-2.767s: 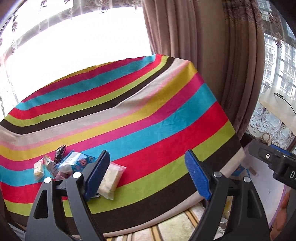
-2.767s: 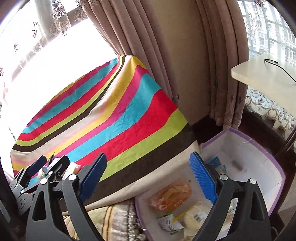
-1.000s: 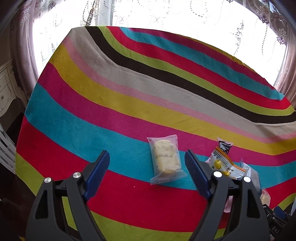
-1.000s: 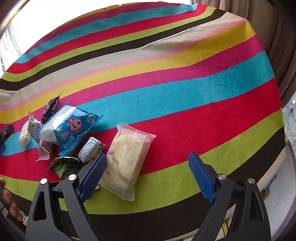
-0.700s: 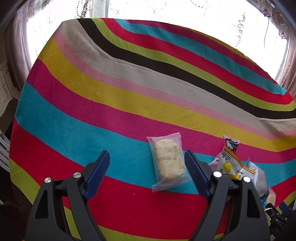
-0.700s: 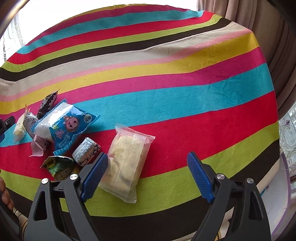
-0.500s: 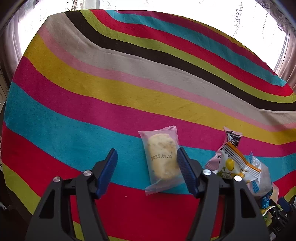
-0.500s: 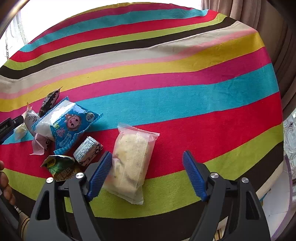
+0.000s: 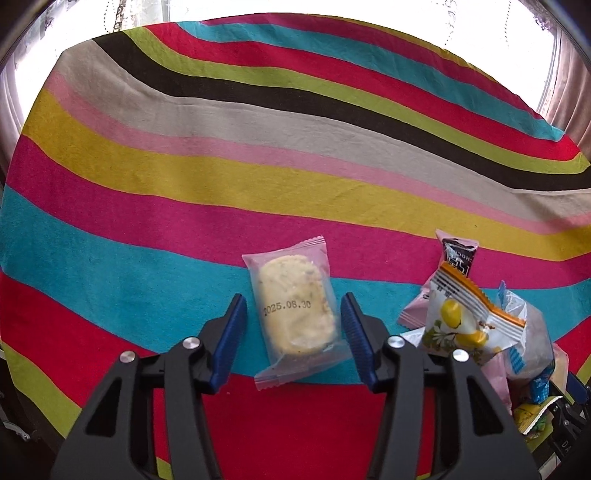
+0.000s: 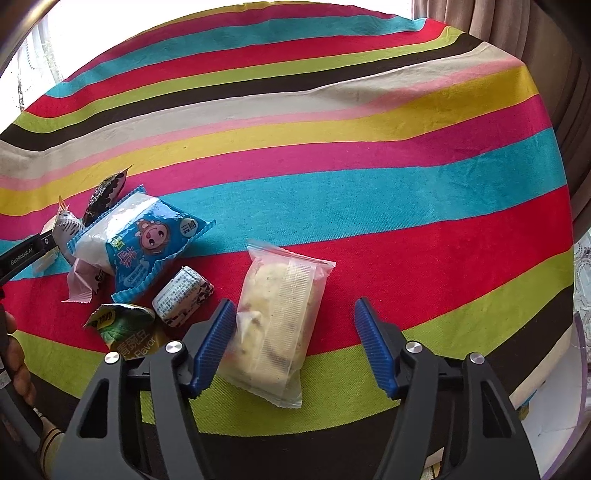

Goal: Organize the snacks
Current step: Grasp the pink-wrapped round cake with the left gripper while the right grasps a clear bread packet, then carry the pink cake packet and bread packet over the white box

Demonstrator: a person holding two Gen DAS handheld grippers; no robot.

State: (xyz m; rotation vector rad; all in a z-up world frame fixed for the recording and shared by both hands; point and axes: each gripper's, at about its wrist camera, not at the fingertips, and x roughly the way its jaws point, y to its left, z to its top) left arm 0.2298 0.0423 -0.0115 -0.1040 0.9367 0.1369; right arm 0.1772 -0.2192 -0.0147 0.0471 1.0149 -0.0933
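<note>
Surface: striped cloth (image 10: 332, 155) in bright bands covers the table.
Centre: clear-wrapped cake (image 10: 277, 325) lies flat, alone.
Left cluster: blue cartoon packet (image 10: 147, 240), small patterned roll (image 10: 183, 297), green pouch (image 10: 125, 328), pink wrapper (image 10: 83, 284).
Apart: dated biscuit packet (image 9: 291, 310).

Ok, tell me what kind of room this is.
Probably a home living or dining room: a striped tablecloth covers the table, heavy curtains hang beside a bright window, and wrapped snacks lie loose.

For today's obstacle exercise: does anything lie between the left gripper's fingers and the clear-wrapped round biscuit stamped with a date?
Nothing visible does. The left gripper is closing with the clear-wrapped round biscuit between its blue pads, only striped cloth beneath.
</note>
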